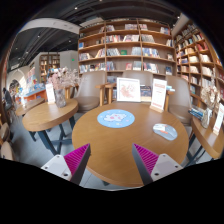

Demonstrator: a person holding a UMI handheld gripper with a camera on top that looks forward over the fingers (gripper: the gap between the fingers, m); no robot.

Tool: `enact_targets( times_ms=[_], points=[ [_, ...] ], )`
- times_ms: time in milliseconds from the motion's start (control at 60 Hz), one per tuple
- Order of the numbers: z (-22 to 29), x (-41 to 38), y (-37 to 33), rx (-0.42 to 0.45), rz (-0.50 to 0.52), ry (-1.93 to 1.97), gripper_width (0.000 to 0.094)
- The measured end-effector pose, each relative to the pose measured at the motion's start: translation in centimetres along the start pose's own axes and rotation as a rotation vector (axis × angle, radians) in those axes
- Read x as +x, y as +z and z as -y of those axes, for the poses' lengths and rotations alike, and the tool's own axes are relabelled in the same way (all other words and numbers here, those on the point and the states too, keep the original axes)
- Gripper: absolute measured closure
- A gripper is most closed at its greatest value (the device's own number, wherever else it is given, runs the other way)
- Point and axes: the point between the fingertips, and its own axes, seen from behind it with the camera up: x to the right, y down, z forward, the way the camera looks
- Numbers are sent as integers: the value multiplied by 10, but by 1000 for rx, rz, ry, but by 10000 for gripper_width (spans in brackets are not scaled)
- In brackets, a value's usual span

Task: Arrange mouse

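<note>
Nearest, the gripper [112,160] hangs with its two white fingers spread wide, the magenta pads [77,158] facing each other across a clear gap with nothing held between them. Just beyond the fingertips lies the near rim of the round light-wood desk [112,143], which serves as the landmark for the rest. At the middle of the desk sits a round blue-and-white mouse mat [116,118]; whether a mouse rests on it cannot be made out, and no mouse can be told apart anywhere on the desk. Toward the right side of the desk lies a small pale flat object [165,131], too small to identify. At the far edge of the desk stand a white upright display card with red print [128,90] and, beside it to the right, a tall narrow white sign [158,94]. To the left of the desk, well apart from it, stands a second round wooden table [48,114] carrying an upright white card [50,93]. Behind the desk, a long wall of wooden bookshelves [125,48] filled with books spans the room.
</note>
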Motion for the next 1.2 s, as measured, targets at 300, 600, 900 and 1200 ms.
enact_targets(
  times_ms=[300,600,900,1200],
  points=[
    [9,105,2,-22,-116,74,75],
    [10,202,3,-9,-283,57,73],
    [-20,245,25,-67,-343,79,79],
    [-12,269,65,-106,-349,87,80]
  ],
)
